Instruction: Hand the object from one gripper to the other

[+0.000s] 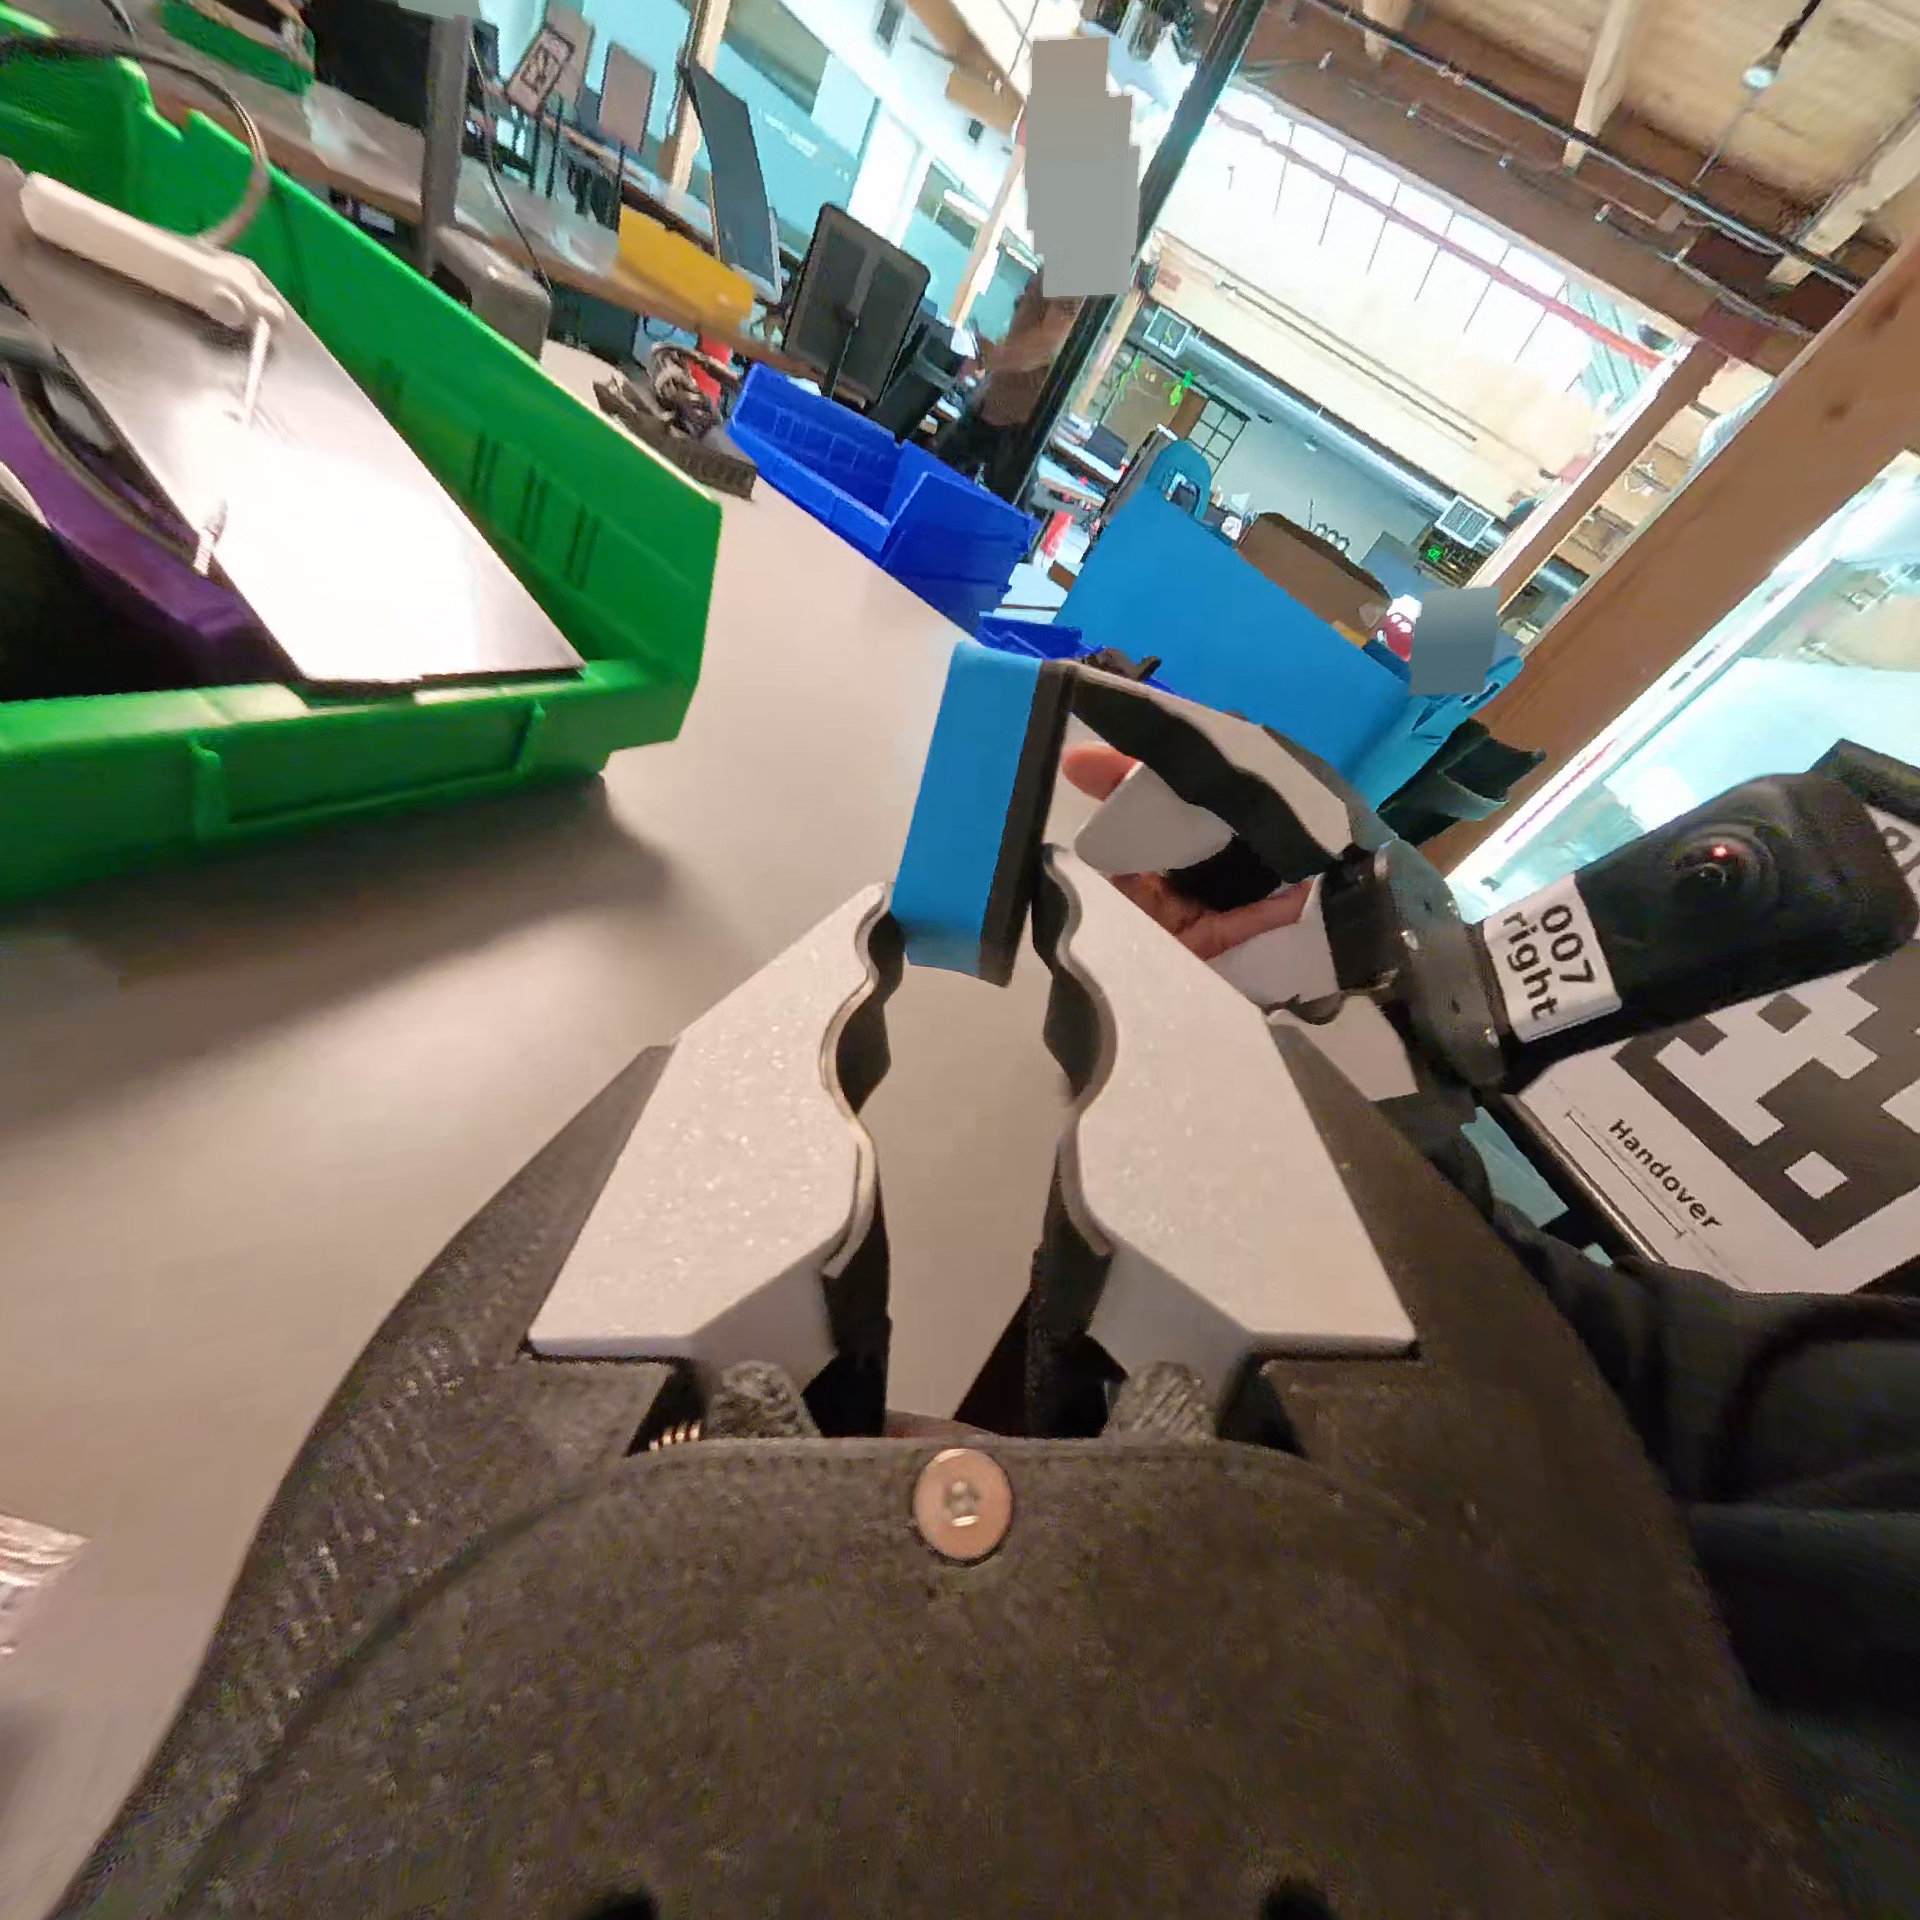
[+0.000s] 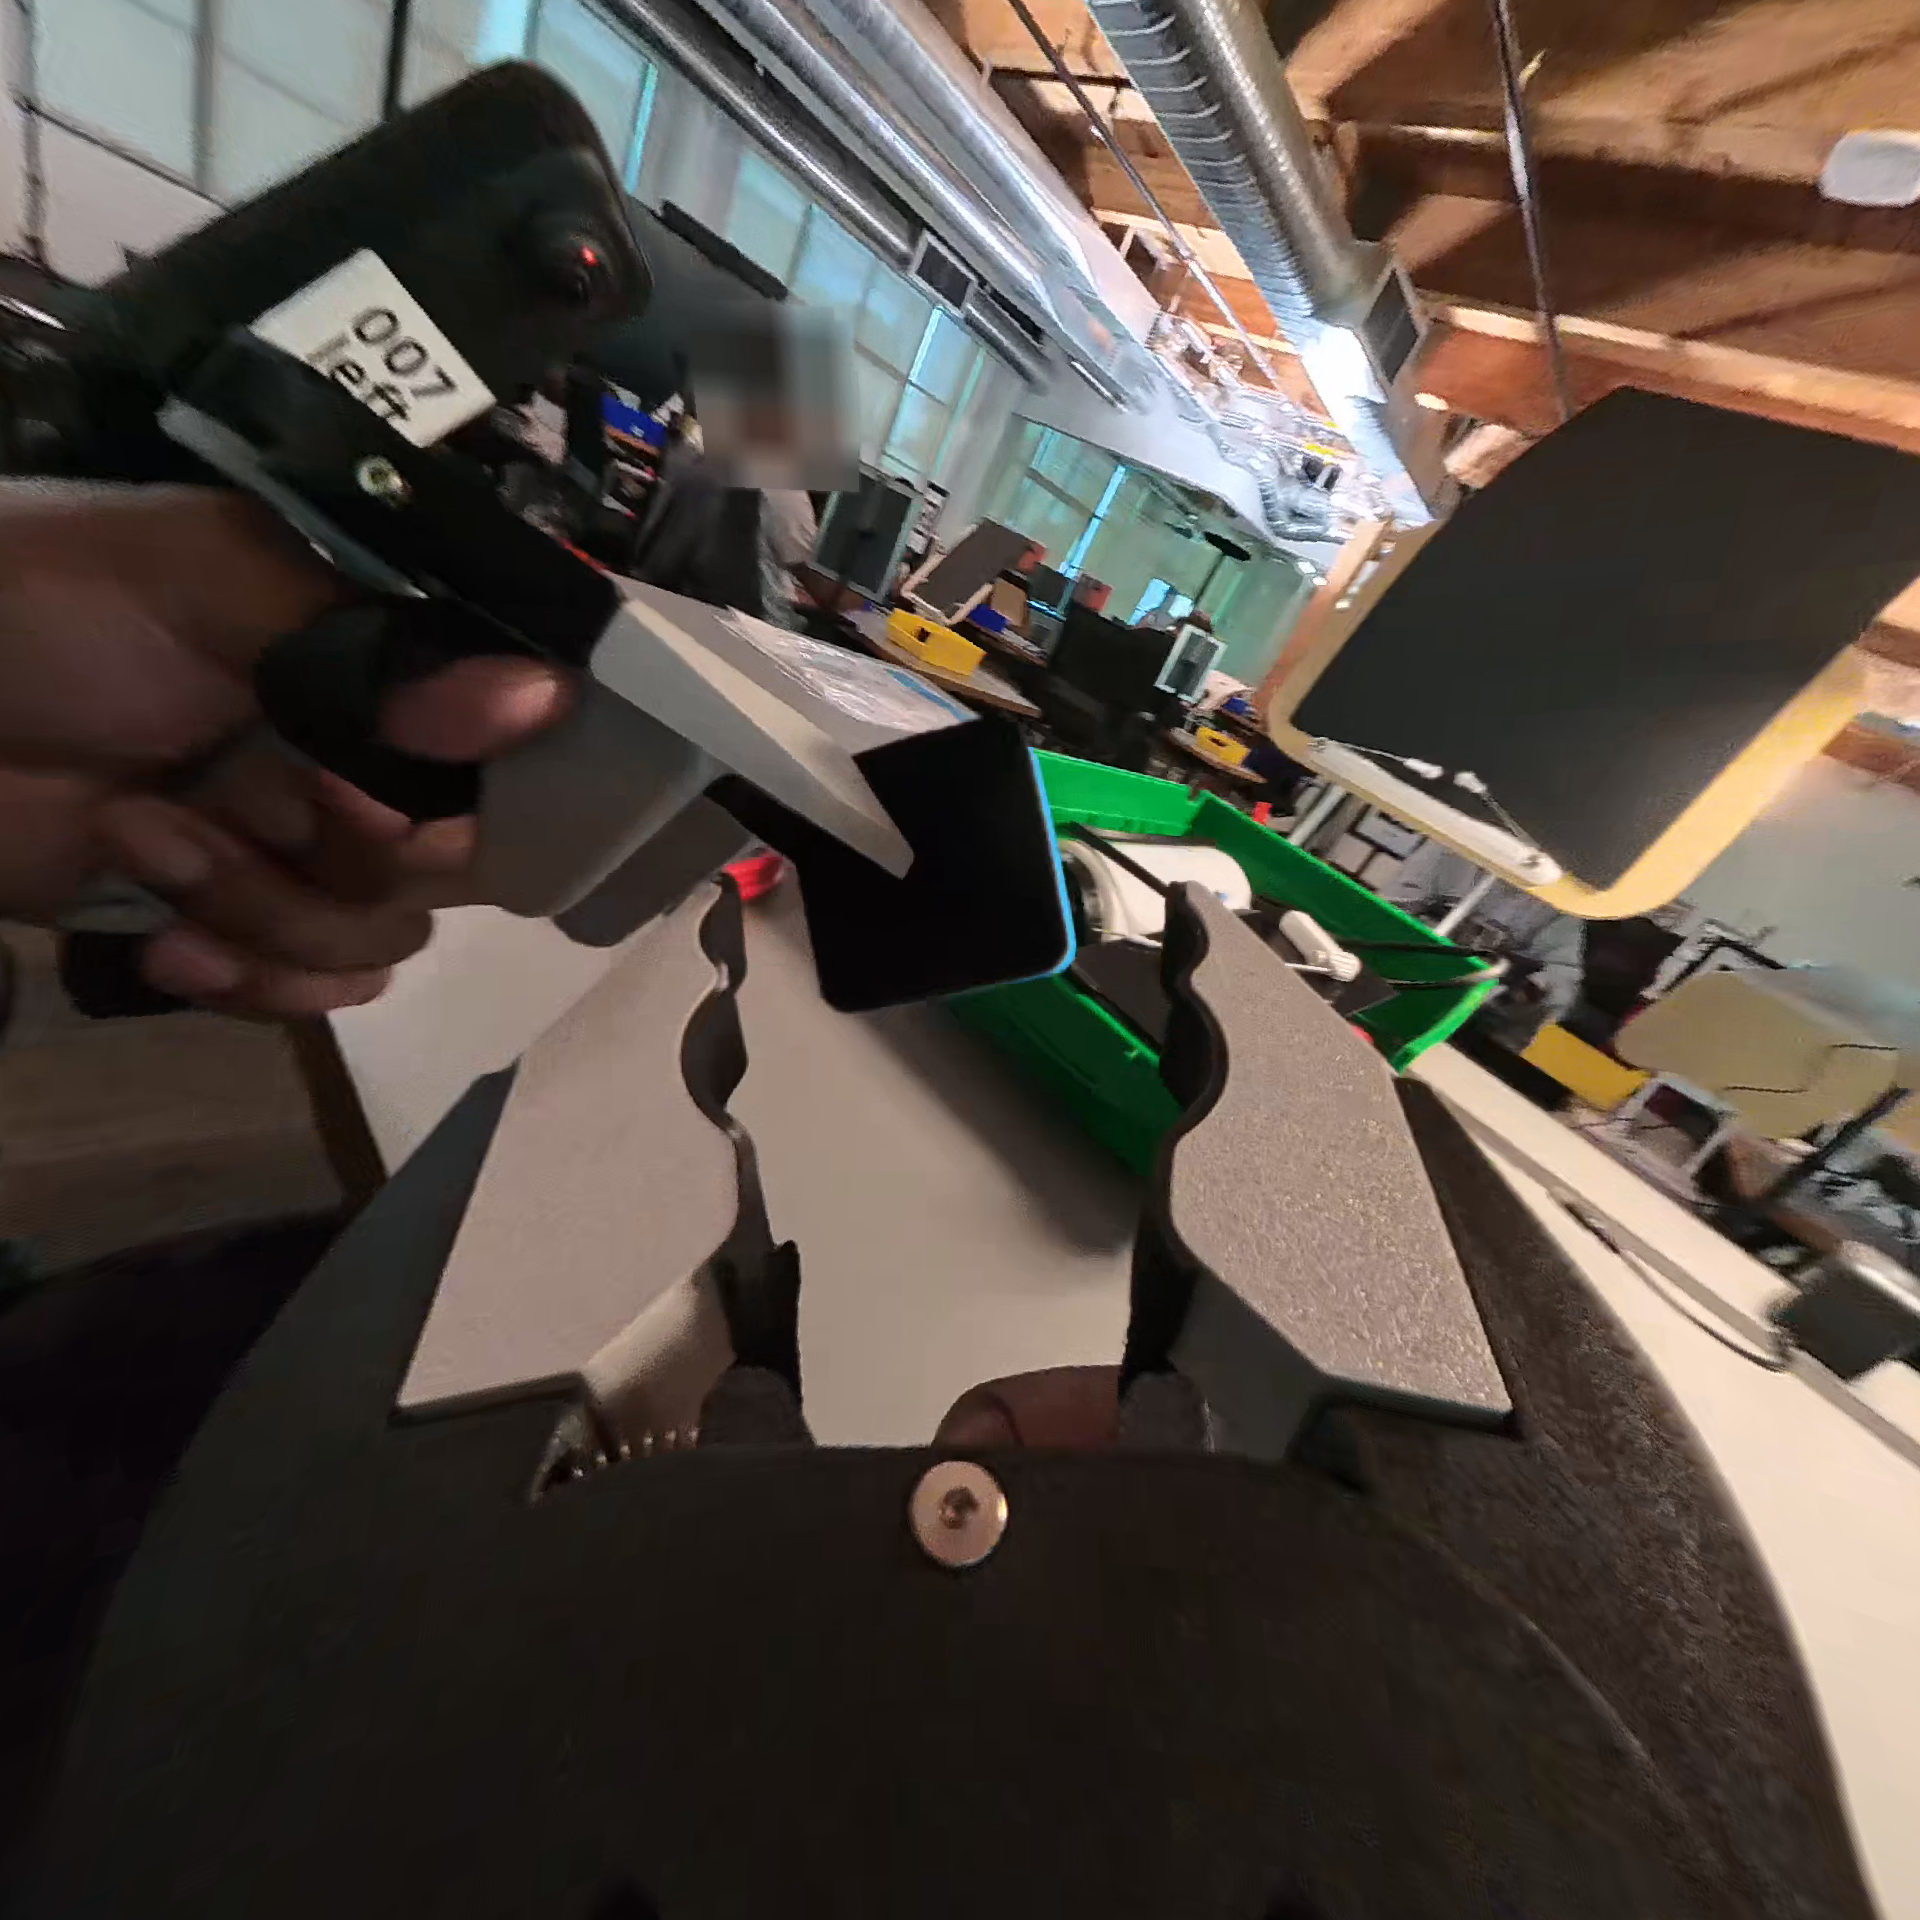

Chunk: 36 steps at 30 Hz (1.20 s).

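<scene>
Left wrist view: left tongs [image 1: 966,914] pinch only the block's [image 1: 971,800] corner; right tongs [image 2: 956,935] spread. Early release could drop it.

A white printed label [image 1: 1548,956] bearing digits and a short word sat on the black camera housing [image 1: 1745,883] of the right gripper [image 1: 1081,758]. Just below it lay a white card [image 1: 1766,1122] with a black square code pattern and one printed word along its edge; what carried the card could not be told. A similar white label [image 2: 390,358] sat on the left gripper [image 2: 883,831].
</scene>
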### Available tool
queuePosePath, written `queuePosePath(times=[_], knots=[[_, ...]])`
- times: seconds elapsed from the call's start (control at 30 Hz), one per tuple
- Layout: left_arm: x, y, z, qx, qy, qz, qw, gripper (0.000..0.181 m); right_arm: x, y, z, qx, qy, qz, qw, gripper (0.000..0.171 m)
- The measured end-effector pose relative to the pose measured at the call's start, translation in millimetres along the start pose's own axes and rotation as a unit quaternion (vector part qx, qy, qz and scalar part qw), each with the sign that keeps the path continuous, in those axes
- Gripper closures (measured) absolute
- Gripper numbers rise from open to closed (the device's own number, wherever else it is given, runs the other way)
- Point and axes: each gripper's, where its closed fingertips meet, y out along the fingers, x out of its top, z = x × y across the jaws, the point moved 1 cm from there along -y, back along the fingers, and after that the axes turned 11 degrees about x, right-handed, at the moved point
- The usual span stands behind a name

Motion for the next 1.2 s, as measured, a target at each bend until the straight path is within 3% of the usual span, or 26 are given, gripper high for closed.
queuePosePath(times=[0.07,0.13,0.23,0.37,0.5,0.6,0.73,0.83,1.0,1.2], knots=[[-6,3,-7,-0.005,-0.003,0.016,1.0,0.155,-3,2,-1,-0.017,-0.02,0.014,1.0,0.094],[-10,5,-13,-0.015,-0.008,0.028,0.999,0.155,-7,4,1,-0.017,-0.035,0.031,0.999,0.113],[-9,4,-18,-0.028,0.009,0.022,0.999,0.155,-5,2,0,-0.011,-0.009,0.025,1.0,0.115],[6,-13,-37,-0.105,0.044,-0.008,0.993,0.12,7,-7,-3,0.056,0.129,-0.04,0.989,0.115],[30,-38,-43,-0.134,0.132,-0.108,0.976,0.108,24,-17,-8,0.154,0.337,-0.14,0.919,0.115],[37,-40,-39,-0.106,0.16,-0.159,0.968,0.106,28,-23,-25,0.153,0.455,-0.214,0.851,0.115],[41,-28,-35,-0.035,0.147,-0.233,0.961,0.11,27,-23,-33,0.142,0.555,-0.294,0.765,0.115],[32,-19,-39,0.021,0.181,-0.27,0.946,0.116,28,-21,-29,0.129,0.592,-0.326,0.725,0.115],[18,-12,-56,0.076,0.29,-0.288,0.909,0.122,41,-17,-14,0.131,0.599,-0.338,0.714,0.115],[15,-12,-61,0.089,0.295,-0.297,0.904,0.131,46,-15,-3,0.123,0.597,-0.341,0.716,0.115]])
